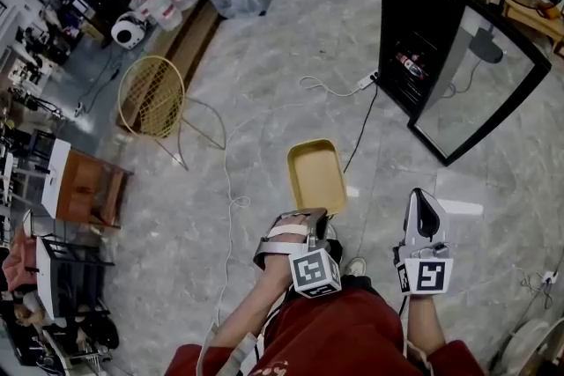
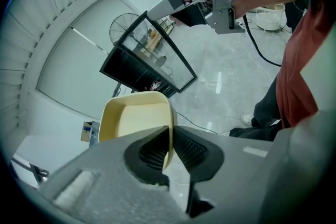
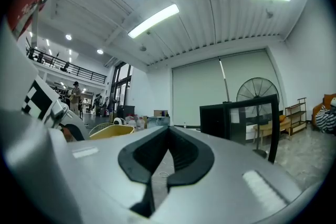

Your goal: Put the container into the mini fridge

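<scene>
On the container [image 2: 134, 119] rim, left tool [image 2: 170, 136], jaws nearly together.

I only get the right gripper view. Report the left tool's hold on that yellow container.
Observer: The left tool is clamped on the yellow container at its rim, one pad inside the wall and one outside.
Operator: Describe the container's inside.
Observer: The head view shows it open-topped and empty.
Operator: Check the floor toward the mini fridge.
Observer: A black cord lies on the floor between the container and the mini fridge.
</scene>
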Demonstrator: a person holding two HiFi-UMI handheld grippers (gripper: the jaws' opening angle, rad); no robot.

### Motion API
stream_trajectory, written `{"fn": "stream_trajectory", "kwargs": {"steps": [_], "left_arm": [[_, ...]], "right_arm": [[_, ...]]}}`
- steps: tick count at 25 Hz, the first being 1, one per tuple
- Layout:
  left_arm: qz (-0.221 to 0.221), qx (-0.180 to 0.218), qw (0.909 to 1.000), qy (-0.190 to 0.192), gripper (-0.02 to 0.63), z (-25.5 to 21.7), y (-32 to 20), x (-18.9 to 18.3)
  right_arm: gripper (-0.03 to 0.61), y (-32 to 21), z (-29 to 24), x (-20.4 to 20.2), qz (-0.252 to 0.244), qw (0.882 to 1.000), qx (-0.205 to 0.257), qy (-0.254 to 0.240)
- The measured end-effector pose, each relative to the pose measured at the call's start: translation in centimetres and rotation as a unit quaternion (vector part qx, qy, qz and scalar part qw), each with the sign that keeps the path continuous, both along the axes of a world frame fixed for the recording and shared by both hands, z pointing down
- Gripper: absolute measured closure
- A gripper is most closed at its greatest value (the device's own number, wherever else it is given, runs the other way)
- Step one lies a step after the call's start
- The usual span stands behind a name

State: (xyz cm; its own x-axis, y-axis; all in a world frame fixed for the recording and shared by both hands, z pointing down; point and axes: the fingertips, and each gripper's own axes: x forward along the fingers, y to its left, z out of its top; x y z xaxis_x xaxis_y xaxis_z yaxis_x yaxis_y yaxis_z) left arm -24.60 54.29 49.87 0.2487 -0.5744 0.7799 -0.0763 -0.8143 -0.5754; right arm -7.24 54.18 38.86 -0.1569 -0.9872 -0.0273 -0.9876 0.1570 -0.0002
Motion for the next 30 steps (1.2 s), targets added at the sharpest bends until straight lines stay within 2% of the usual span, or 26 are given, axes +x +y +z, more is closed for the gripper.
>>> {"fn": "stream_trajectory", "kwargs": {"steps": [5,9,20,30], "left_arm": [[-0.001,0.007,1.0,-0.002,0.577,0.4,-0.9,-0.4],[-0.005,0.011,0.9999,0.004,0.577,1.0,-4.0,-0.8],[-0.021,0.004,0.9993,0.029,0.577,1.1,-16.5,-3.3],[-0.036,0.01,0.9987,0.036,0.577,0.6,-27.3,-8.7]], "right_arm": [[0.577,-0.7,0.7,-0.3,-0.001,1.0,-0.001,0.001],[0.577,-3.8,0.8,-0.8,-0.002,1.0,0.006,0.011],[0.577,-17.3,0.2,-4.3,-0.024,0.999,-0.002,0.028],[0.577,-28.6,-0.5,-10.3,-0.045,0.998,-0.002,0.04]]}}
